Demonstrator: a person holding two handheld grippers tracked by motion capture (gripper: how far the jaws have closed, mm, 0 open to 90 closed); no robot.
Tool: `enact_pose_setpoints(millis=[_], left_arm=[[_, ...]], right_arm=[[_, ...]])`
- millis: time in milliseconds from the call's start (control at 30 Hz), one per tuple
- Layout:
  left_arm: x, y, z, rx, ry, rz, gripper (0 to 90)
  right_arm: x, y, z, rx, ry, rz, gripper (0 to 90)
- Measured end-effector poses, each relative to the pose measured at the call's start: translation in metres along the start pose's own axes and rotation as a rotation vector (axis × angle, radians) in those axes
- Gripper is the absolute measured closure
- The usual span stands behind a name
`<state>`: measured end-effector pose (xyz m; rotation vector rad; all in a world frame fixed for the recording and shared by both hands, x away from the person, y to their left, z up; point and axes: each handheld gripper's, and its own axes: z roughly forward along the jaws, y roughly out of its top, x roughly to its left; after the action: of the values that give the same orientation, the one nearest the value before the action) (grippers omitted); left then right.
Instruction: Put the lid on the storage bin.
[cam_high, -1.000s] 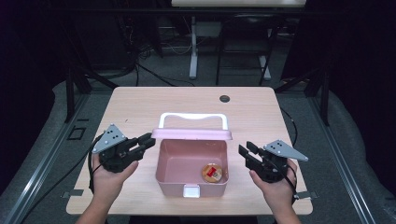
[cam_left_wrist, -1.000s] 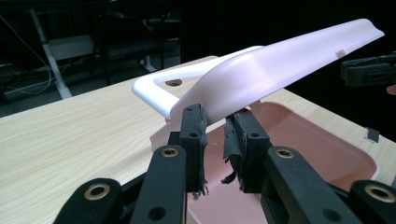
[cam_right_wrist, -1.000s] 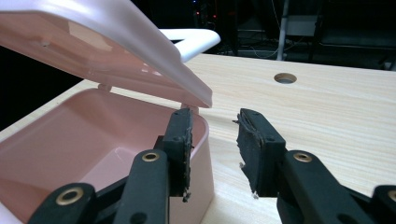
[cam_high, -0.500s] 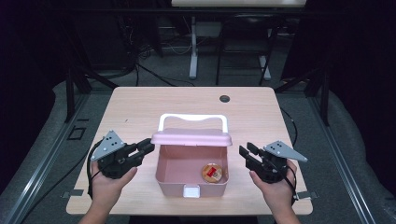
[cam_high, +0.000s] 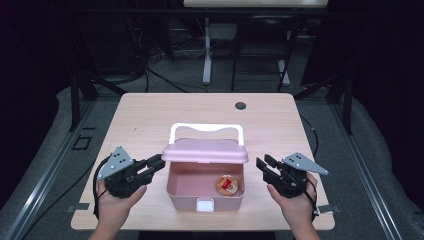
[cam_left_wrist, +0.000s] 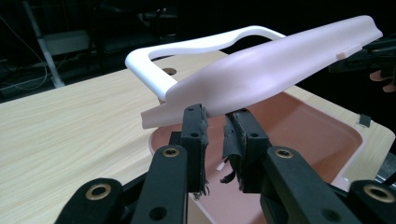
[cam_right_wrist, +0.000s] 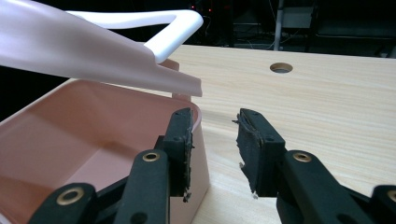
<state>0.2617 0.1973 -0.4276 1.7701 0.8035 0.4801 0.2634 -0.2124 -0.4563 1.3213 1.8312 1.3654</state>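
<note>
Two grippers flank the pink box (cam_high: 205, 192) on the table (cam_high: 150, 115), one at each end. My left gripper (cam_high: 156, 164) has its tips right at the left edge of the pink lid (cam_high: 205, 150) – in the left gripper view the lid (cam_left_wrist: 280, 70) hangs tilted just above and ahead of the pads, its rim close over them. Nothing sits between those pads; the jaws stand narrowly apart and empty. Whether they touch the lid's underside I cannot tell. The white handle (cam_high: 206, 128) lies beyond the lid, away from me.

My right gripper (cam_high: 262, 165) waits just off the box's right end – jaws apart, gripping nothing. In its own view the box wall (cam_right_wrist: 198, 121) is hard beside its left pad. A small round orange-and-red thing (cam_high: 228, 185) lies inside the box, on the side nearer the right gripper.
</note>
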Motion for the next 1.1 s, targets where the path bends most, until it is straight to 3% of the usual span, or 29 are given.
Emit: enact_pose_setpoints(millis=[567, 1100], left_arm=[[-0.008, -0.022, -0.006, 0.034, -0.013, -0.011, 76.6], [-0.011, -0.036, -0.009, 0.038, -0.022, -0.027, 76.9]], right_arm=[[-0.002, -0.006, 0.003, 0.014, 0.001, 0.007, 65.0], [-0.002, -0.009, 0.004, 0.024, 0.002, 0.009, 65.0]])
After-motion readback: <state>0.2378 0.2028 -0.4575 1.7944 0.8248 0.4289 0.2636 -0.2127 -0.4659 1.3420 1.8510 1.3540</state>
